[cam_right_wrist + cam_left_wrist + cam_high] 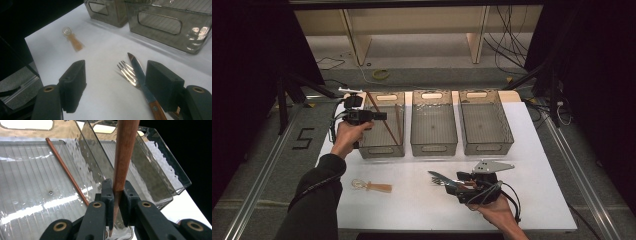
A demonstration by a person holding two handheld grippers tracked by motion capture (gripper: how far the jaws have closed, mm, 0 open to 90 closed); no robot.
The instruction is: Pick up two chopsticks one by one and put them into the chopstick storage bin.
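High view: floor marking (303, 138) left of table (532, 150) reads "5".

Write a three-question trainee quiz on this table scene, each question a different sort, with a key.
1. True or false: the left gripper is shut on a chopstick.
2. Which bin already holds a chopstick? A left bin B middle bin C right bin
3. Fill in: between the right gripper's open fingers lie a fork and a ____.

Key: 1 true; 2 A; 3 knife.
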